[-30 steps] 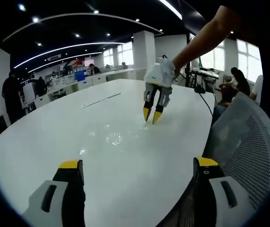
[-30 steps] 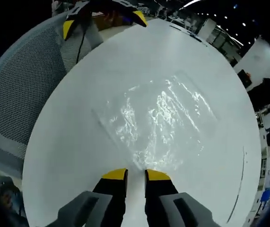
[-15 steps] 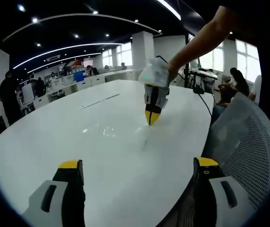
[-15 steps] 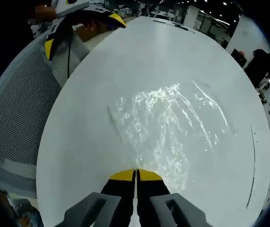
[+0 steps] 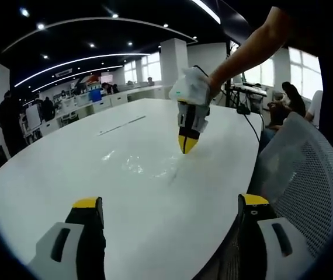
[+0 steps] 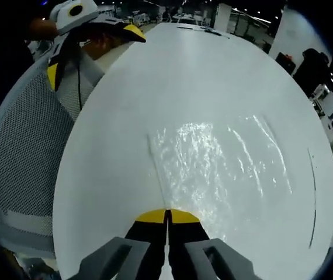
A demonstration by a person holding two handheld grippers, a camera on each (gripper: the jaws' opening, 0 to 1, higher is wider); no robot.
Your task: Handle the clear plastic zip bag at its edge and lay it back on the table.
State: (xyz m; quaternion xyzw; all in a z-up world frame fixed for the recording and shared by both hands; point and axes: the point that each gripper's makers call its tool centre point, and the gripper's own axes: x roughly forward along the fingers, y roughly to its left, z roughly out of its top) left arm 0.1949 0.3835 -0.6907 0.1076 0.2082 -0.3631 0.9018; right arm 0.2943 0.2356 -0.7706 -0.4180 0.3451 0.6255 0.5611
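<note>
Right gripper view: right gripper (image 6: 167,215) pinching zip bag (image 6: 213,169) edge on table (image 6: 213,76); left gripper (image 5: 169,204) spread wide near table edge.

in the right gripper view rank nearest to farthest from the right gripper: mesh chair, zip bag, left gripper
1. zip bag: its edge is pinched in the right gripper.
2. mesh chair: at the table's left edge.
3. left gripper: top left, beyond the chair.

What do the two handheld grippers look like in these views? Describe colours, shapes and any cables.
Each gripper, left gripper and right gripper, has grey bodies, black jaws and yellow tips. In the left gripper view, the right gripper wears a white housing held in a white glove, the person's forearm bare.
</note>
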